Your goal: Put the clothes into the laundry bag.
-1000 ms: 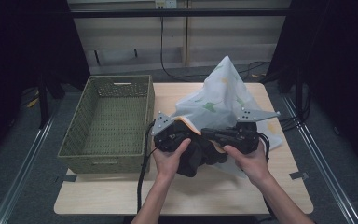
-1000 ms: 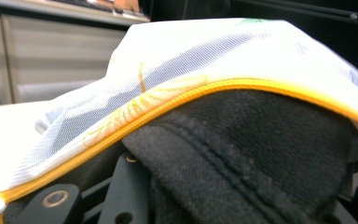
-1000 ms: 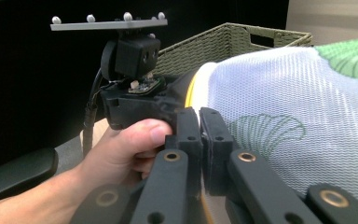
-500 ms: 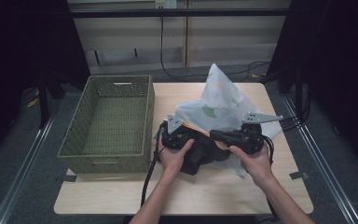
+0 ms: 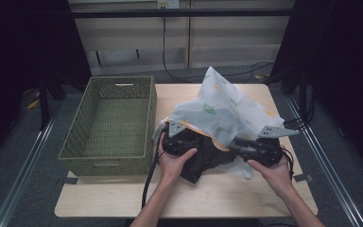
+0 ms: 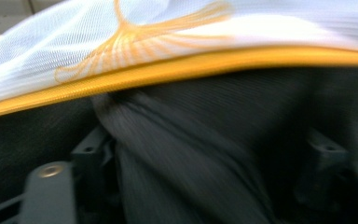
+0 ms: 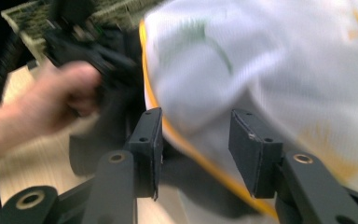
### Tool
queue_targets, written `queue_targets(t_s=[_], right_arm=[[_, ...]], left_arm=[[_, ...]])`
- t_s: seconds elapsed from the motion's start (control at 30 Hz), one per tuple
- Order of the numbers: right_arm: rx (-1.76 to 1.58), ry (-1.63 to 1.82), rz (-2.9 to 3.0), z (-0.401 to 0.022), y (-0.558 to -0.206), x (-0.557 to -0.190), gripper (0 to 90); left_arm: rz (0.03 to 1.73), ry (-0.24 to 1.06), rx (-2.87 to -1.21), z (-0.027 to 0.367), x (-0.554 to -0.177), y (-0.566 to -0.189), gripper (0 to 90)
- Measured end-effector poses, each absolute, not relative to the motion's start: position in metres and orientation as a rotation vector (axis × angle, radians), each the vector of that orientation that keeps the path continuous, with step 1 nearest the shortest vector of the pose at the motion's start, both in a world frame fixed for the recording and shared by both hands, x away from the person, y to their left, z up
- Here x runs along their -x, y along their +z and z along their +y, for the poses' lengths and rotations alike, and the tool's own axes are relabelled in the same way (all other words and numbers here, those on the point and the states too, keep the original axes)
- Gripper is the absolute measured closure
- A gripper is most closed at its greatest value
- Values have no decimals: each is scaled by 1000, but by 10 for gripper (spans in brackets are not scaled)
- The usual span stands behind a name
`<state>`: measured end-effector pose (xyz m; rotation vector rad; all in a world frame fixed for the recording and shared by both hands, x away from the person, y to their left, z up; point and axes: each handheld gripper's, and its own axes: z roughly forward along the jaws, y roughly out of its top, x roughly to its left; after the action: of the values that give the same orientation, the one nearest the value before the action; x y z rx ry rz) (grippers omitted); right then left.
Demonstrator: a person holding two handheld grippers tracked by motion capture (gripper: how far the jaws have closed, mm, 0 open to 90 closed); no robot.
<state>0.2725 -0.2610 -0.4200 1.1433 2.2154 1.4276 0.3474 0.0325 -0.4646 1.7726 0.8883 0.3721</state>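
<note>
Two tools just opening, left tool (image 5: 182, 142), right tool (image 7: 193, 149), mesh bag (image 5: 222, 111), dark cloth (image 6: 191, 140)

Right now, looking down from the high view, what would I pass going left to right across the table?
Green woven basket → left gripper → black cloth half under the white mesh bag → right gripper.
</note>
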Motion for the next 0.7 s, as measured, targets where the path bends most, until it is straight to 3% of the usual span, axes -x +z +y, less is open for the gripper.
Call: queue_targets(t_s=[0.23,0.4,0.53,0.7], right_arm=[[-1159,1345,2232,-266,-437,-274,519],[-1116,1292,2251,-255,-441,-280,510],[-1109,1251,2245,-251,-443,-285,510],[-1104,1217,2244,-246,-446,-294,564]], left_arm=[[775,393,-1738,44,-304,-430,143],[678,428,-1705,42,-281,-416,158],[646,366,-1706,39,-282,-412,191],[570,304,-1877,13,-295,-439,223]])
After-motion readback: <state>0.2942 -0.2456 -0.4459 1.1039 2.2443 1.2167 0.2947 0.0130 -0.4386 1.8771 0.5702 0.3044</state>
